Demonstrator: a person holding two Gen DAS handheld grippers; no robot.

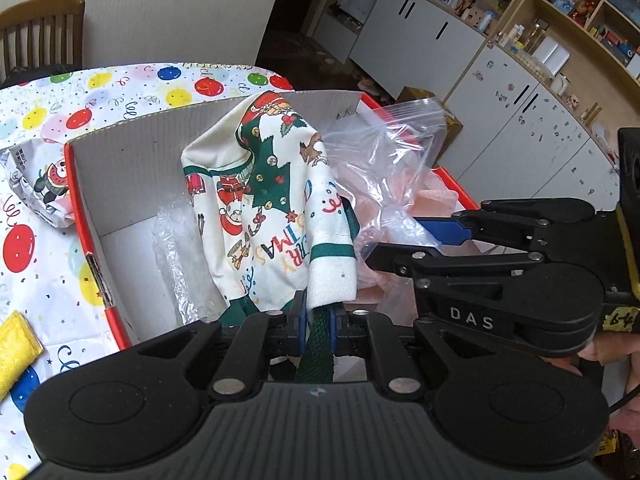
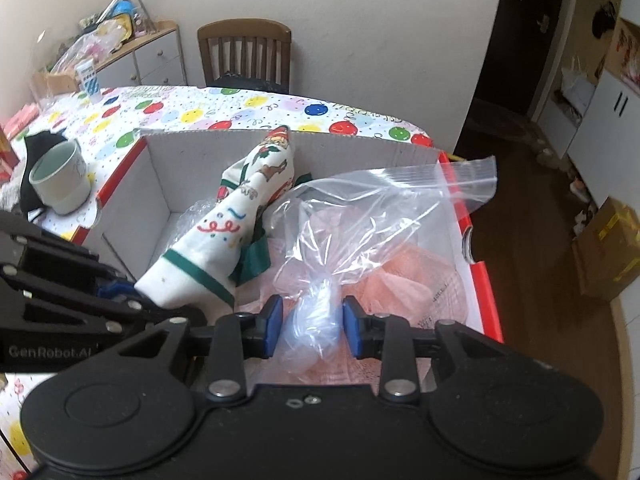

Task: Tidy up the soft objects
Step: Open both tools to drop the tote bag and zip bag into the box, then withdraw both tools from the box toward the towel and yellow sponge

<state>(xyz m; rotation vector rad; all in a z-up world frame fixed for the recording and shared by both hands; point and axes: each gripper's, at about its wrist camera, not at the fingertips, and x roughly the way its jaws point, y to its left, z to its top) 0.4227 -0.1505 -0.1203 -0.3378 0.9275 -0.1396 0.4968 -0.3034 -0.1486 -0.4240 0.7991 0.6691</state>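
Pinching the green woven strap [image 1: 318,344] of the cream Christmas-print cloth bag [image 1: 264,204] in closed left tongs [image 1: 317,330], dangling it over the white cardboard box [image 1: 132,176]; parting right tongs [image 2: 309,330] around the bunched clear plastic bag [image 2: 360,216], releasing it inside.

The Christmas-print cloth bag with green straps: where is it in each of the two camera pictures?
Left wrist view: the Christmas-print cloth bag hangs at the centre, its green strap pinched in the left tool.
Right wrist view: it sits left of centre, beside the clear plastic bag.
Shared landmark: the red-edged cardboard box behind it.
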